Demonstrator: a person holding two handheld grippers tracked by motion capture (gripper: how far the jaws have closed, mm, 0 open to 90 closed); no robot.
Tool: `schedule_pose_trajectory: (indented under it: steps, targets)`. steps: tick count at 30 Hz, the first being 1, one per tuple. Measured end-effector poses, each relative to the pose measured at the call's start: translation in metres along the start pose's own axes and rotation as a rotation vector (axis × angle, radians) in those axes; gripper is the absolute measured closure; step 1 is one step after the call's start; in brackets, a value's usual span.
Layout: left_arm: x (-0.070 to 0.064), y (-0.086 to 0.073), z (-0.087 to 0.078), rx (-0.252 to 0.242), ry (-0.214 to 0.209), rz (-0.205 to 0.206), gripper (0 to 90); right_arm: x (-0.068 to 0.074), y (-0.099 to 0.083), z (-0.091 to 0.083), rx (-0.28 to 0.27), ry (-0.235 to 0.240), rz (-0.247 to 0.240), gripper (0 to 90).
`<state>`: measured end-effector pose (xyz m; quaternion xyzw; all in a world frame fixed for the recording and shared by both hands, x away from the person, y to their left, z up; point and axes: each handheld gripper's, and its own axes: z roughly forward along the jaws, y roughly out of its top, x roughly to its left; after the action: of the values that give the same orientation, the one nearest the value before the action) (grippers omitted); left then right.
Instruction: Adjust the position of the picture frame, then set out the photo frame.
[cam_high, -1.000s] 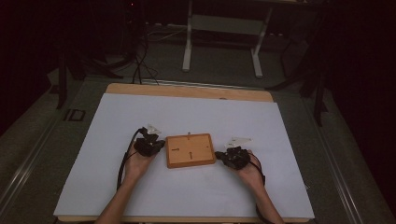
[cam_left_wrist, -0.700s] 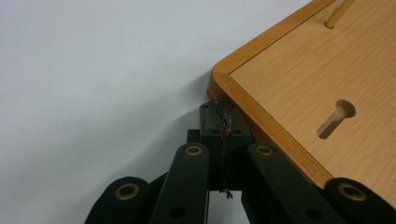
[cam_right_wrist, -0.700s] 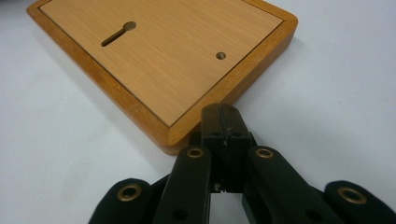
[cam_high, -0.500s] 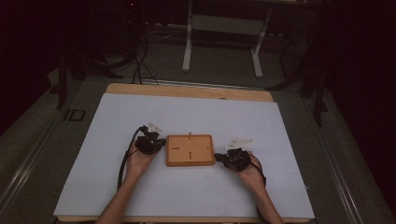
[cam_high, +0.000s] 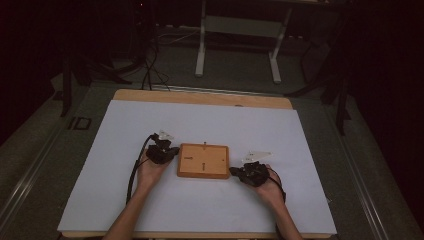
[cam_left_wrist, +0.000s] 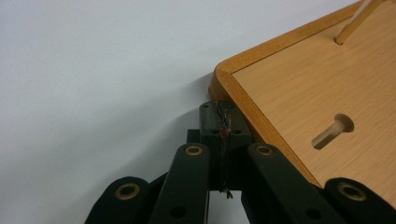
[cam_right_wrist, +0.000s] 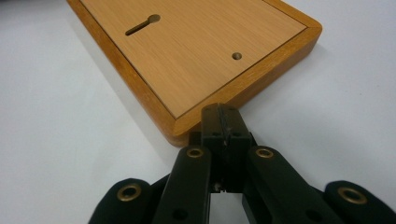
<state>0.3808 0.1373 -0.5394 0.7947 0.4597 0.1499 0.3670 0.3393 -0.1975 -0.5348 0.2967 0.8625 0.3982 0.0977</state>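
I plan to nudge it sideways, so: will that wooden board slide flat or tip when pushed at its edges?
The wooden board lies flat and low on the white table cover, so it will probably slide, not tip. Its solid frame looks stiff. The thin peg standing in it might snap if bumped.

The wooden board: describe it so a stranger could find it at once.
On the white table, look near the middle of the front half, between the person's two hands. The wooden board lies flat there, with the left tool and right tool at its sides. It is the one orange-brown rectangle, with keyhole slots.
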Motion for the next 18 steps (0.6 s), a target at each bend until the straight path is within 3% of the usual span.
schedule_pose_trajectory:
  steps: [10, 12, 18]
  targets:
    - [0.0017, -0.0028, -0.0008, -0.018, -0.015, -0.019, 87.9, 0.0001, -0.0003, -0.0006, 0.002, 0.006, -0.01, 89.4]
    - [0.0041, -0.0045, -0.0029, -0.025, -0.019, -0.034, 78.8, -0.0004, -0.0002, -0.0004, 0.001, 0.005, -0.011, 88.7]
    - [0.0028, -0.0079, -0.0081, -0.016, -0.017, -0.015, 73.5, -0.0005, 0.0004, -0.0005, 0.005, 0.004, -0.015, 88.5]
